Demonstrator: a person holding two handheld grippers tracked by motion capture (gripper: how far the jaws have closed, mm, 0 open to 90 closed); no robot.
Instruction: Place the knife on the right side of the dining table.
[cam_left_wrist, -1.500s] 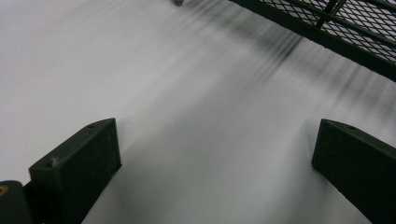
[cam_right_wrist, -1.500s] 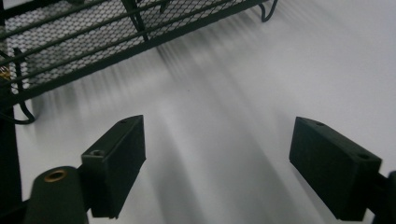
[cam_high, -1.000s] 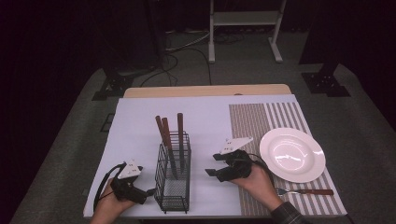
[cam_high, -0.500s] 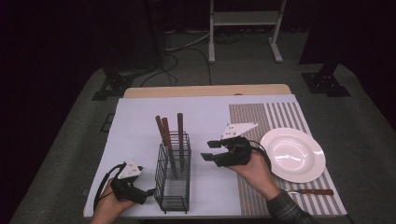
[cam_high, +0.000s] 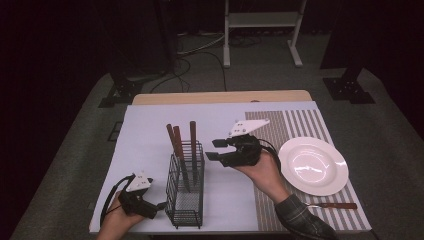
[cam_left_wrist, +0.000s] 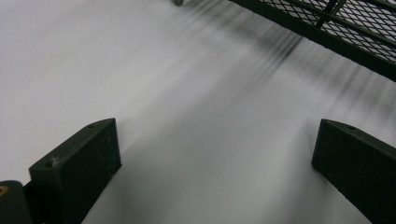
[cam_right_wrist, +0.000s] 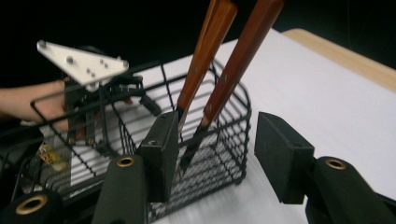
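Wire-mesh basket (cam_high: 186, 200) holds wooden-handled cutlery (cam_high: 178, 142); round plate (cam_high: 313, 165).

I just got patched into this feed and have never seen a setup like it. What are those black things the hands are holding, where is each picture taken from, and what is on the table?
No robot here: a person holds black two-jaw tongs in each hand. The high view looks down from above the table. The left tongs rest low by the wire basket; the right tongs, raised, point at it. Both are open and hold nothing. The other two pictures come from cameras riding on the tongs, looking along their jaws. Three wooden-handled utensils stand in the basket. To the right, a white plate sits on a striped mat, with another wooden-handled utensil lying nearby.
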